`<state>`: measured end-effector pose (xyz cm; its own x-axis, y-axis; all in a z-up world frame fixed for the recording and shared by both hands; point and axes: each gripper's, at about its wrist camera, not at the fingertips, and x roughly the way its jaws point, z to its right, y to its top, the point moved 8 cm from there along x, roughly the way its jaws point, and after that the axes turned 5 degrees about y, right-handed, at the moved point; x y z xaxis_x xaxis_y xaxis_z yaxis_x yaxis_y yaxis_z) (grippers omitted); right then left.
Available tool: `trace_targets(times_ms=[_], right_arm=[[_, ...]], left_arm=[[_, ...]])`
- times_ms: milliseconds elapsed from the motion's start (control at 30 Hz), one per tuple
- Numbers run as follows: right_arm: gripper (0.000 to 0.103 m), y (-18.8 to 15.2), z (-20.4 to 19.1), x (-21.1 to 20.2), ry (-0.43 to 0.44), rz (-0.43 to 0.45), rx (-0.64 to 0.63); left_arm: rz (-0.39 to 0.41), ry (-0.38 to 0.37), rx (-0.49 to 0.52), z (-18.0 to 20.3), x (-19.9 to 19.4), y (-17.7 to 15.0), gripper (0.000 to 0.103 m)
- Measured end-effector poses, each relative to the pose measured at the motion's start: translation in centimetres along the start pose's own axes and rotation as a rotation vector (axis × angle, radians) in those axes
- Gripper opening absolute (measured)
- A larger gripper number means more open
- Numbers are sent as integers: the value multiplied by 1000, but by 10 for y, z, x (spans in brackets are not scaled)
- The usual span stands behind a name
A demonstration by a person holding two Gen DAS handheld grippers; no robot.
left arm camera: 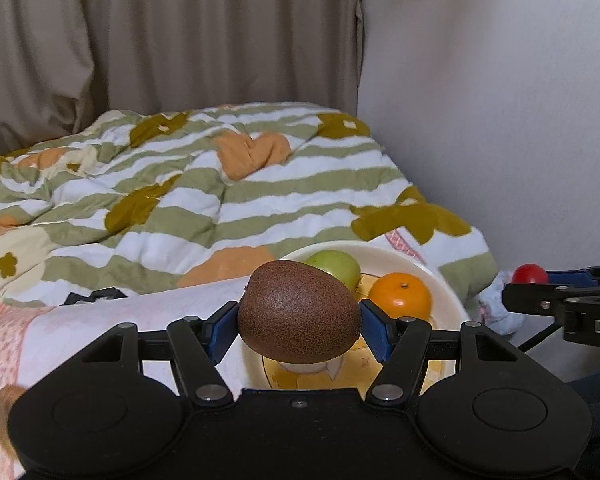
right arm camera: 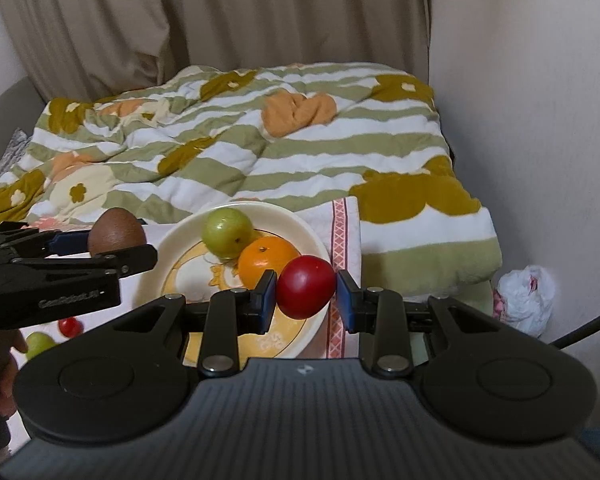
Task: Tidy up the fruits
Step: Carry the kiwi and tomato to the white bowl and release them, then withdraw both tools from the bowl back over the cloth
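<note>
My left gripper [left arm camera: 299,325] is shut on a brown kiwi [left arm camera: 299,317] and holds it above the near left rim of a cream plate [left arm camera: 440,280]. The plate holds a green fruit [left arm camera: 338,266] and an orange [left arm camera: 400,295]. My right gripper [right arm camera: 306,295] is shut on a red fruit [right arm camera: 306,293] above the plate's [right arm camera: 172,248] right side, by the orange [right arm camera: 260,260] and green fruit [right arm camera: 228,232]. The left gripper [right arm camera: 116,246] with the kiwi [right arm camera: 116,232] shows at the left of the right wrist view. The right gripper with the red fruit [left arm camera: 530,274] shows at the right edge of the left wrist view.
The plate stands on a white and pink cloth [right arm camera: 346,232] in front of a striped floral quilt [right arm camera: 260,152]. A small red fruit [right arm camera: 70,326] and a green fruit [right arm camera: 40,344] lie on the cloth at lower left. A white plastic bag [right arm camera: 526,298] lies by the wall.
</note>
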<state>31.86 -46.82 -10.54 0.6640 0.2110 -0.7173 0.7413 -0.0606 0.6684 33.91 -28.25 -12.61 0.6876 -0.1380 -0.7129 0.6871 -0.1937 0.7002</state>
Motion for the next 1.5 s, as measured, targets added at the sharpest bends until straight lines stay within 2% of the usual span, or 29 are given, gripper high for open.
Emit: trace_targets(times_ms=[267,400,500,567,600,633,933,1233,1500], right_arm=[[47,-4,9,31,-8,-47,21],[47,-6,11,37,-9,-55,26],[47,-7,12,39,-12,-57,29],[47,-6,12,40,-15,-57,27],[47,-6,12,40,-17,-57,26],[47,-6,12,39,-18,-55,25],[47,2,12,32,-7,-31,6],[47,-8,-18,51,42,-88,-52],[47,-36,-42,77,70,-161,-95]], left_arm=[[-70,19,125,9,48,-12,69],[-72,48,207,16,58,-17,69],[-67,52,233,20,63,-17,70],[-49,42,227,22,62,-13,85],[-38,39,222,22,60,-10,100],[-22,40,217,22,57,-8,103],[-18,37,172,9,29,-10,103],[-18,56,37,-15,-4,-21,103],[-26,82,-7,-35,-21,-32,103]])
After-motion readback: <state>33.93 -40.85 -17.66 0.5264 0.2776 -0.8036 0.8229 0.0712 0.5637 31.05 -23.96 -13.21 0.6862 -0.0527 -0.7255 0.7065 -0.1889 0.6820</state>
